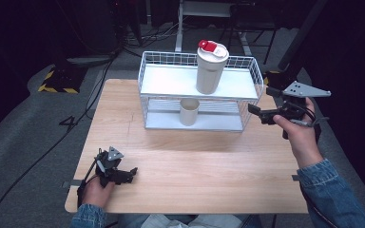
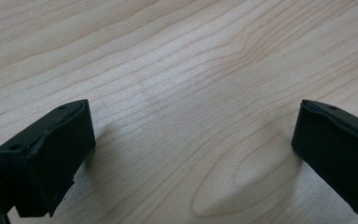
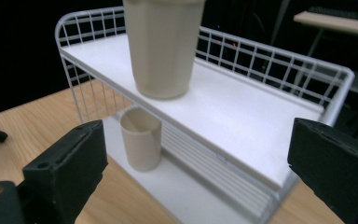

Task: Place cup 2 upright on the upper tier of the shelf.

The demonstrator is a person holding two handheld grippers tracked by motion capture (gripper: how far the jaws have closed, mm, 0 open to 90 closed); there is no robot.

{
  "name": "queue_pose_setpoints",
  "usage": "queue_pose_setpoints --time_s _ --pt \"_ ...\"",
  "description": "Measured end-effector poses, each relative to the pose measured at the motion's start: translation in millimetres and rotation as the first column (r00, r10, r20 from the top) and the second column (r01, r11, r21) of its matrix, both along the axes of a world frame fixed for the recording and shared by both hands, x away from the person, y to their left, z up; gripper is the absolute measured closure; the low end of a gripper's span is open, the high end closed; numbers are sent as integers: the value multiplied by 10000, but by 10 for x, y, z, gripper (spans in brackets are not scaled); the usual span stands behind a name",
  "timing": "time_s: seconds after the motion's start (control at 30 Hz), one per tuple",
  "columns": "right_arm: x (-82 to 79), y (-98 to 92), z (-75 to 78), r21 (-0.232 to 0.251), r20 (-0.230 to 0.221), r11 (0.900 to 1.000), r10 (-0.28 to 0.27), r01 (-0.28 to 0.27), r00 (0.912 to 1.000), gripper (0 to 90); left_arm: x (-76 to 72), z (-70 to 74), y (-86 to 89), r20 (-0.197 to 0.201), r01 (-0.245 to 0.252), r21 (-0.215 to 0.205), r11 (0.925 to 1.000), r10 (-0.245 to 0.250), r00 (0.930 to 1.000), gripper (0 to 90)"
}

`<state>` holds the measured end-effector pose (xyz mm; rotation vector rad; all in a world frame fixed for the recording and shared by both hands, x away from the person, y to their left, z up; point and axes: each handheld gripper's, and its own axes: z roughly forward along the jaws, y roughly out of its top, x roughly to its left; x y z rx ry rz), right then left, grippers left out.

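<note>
Wooden table [image 1: 195, 175] spans the middle and lower part of the high view, bare apart from what stands at its far edge. Next in size is the white wire rack [image 1: 247, 64] in the upper middle of that frame, two shelves deep. On its top shelf stands the tumbler [image 1: 211, 69], beige with a white lid and a red flap, upright and a little right of centre. Under it, on the lower shelf, sits the cup [image 1: 189, 111], small, beige, open at the top and also upright.

The right gripper [image 1: 262, 113] hangs at the right of the high view, just off the rack's right end and level with the lower shelf, touching nothing. Its own view has the jaws spread wide, with the cup [image 3: 141, 144] at centre left between them but farther off and the tumbler [image 3: 162, 46] above it at the top of the frame. The left gripper [image 1: 130, 172] lies on the table at the lower left, well apart from the rack; its view shows jaws spread over bare wood [image 2: 182, 93].

Judging by the aim, the work in hand is fetching the cup from the lower shelf, and it is barely begun. Nothing is gripped or lifted. The reach in, the closing of the jaws and the carry out all remain.
</note>
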<state>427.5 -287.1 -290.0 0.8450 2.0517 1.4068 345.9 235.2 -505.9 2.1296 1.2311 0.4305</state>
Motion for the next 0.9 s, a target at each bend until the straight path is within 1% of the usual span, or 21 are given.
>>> queue_pose_setpoints --time_s 0.07,0.13,0.17,0.2,0.27,0.3,0.33,0.37,0.43,0.47,0.5,0.53,0.6,0.63,0.67,0.7,0.73,0.77,0.8,0.83,0.9 --pt "-35 -53 -56 42 -252 10000 -17 18 9997 48 5 2 4 34 23 79 10000 -23 10000 0" --pt "-86 -128 -153 -309 -337 9995 -124 114 9994 46 5 2 4 37 20 82 10000 -21 10000 0" --pt "-86 -128 -153 -309 -337 9995 -124 114 9994 46 5 2 4 35 22 82 10000 -22 10000 0" --pt "-113 -177 -226 -396 -508 9991 -176 156 9986 46 5 2 3 39 21 82 10000 -21 10000 0" --pt "-126 -199 -264 -413 -604 9989 -229 204 9979 46 5 1 3 36 18 77 10000 -18 10000 0" --pt "-139 -220 -303 -414 -686 9989 -262 234 9973 46 5 2 4 38 25 87 10000 -25 10000 0" --pt "-166 -263 -384 -413 -852 9988 -301 266 9959 46 5 2 4 36 25 85 10000 -25 10000 0" --pt "-166 -263 -384 -413 -852 9988 -301 266 9959 46 5 2 4 38 24 85 10000 -24 10000 0" --pt "-204 -321 -499 -399 -1009 9987 -343 304 9943 46 5 2 3 39 21 83 10000 -21 10000 0" --pt "-204 -321 -499 -399 -1009 9987 -343 304 9943 46 5 2 3 39 21 83 10000 -21 10000 0" --pt "-225 -354 -567 -485 -1063 9982 -400 350 9935 47 5 2 4 34 22 85 10000 -22 10000 0" --pt "-225 -354 -567 -485 -1063 9982 -400 350 9935 47 5 2 4 37 22 84 10000 -23 10000 0" --pt "-245 -382 -641 -540 -1181 9979 -432 370 9921 47 5 2 3 38 20 81 10000 -21 10000 0" --pt "-267 -413 -716 -566 -1289 9975 -487 417 9905 47 4 2 3 37 19 81 10000 -20 10000 0" --pt "-278 -431 -753 -592 -1332 9972 -524 449 9897 47 4 2 3 37 19 81 10000 -20 10000 0" --pt "-278 -431 -753 -592 -1332 9972 -524 449 9897 47 5 2 4 35 25 86 10000 -25 10000 0" --pt "-303 -466 -824 -449 -1459 9976 -578 518 9876 48 4 2 3 37 20 82 10000 -20 10000 0" --pt "-303 -466 -824 -449 -1459 9976 -578 518 9876 48 5 2 4 38 24 87 10000 -25 10000 0" --pt "-327 -500 -898 -329 -1536 9978 -613 569 9862 48 4 1 3 37 21 81 10000 -21 10000 0" --pt "-327 -500 -898 -329 -1536 9978 -613 569 9862 48 4 2 3 37 22 86 10000 -22 10000 0" --pt "-370 -551 -1004 -459 -1572 9966 -750 685 9847 54 4 1 3 38 19 80 10000 -19 10000 0"
